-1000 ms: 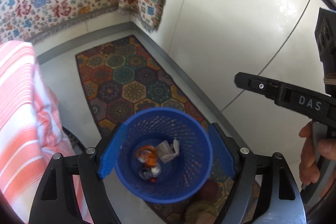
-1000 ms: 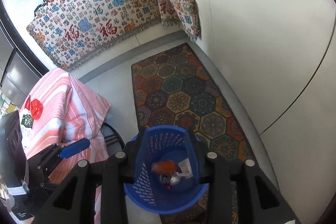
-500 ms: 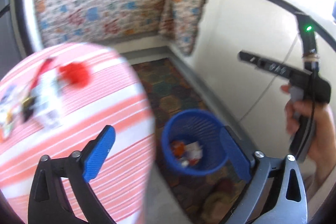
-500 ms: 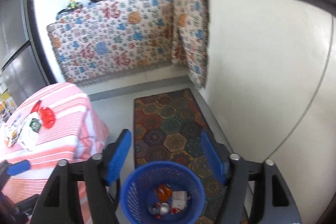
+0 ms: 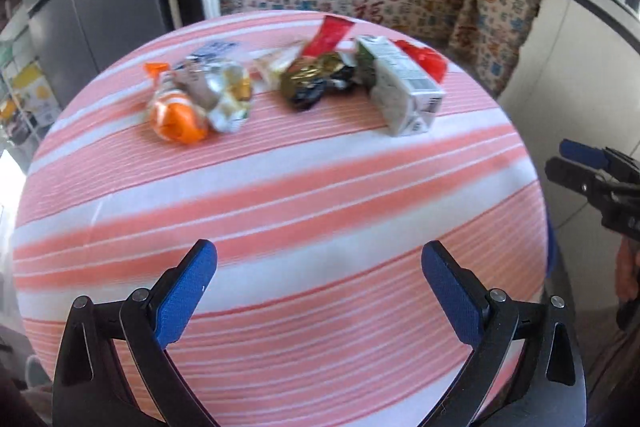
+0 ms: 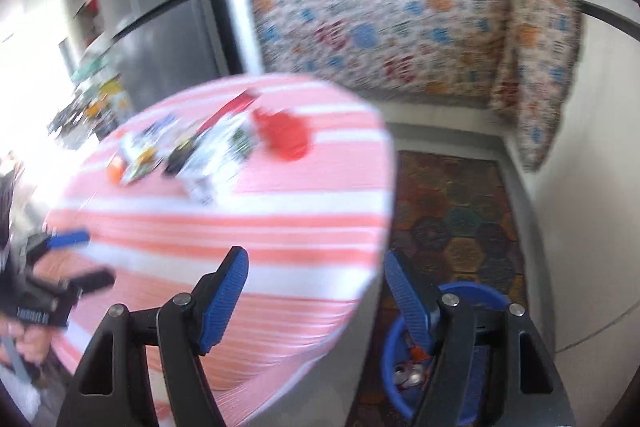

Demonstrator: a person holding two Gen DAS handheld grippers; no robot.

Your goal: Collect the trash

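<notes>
both claws, left gripper (image 5: 319, 289) and right gripper (image 6: 316, 301), open and empty above the striped table (image 5: 280, 195), some trash already in the blue bin (image 6: 390, 359), carton (image 5: 400, 87) and wrappers (image 5: 200, 99) yet to collect.

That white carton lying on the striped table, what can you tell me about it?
The white carton is a small rectangular drink box, seemingly paperboard, with green print near its far end and a barcode on the near end. It lies on its side on the striped tablecloth, at the right end of the litter, a red wrapper just behind. Neither gripper touches it.
</notes>
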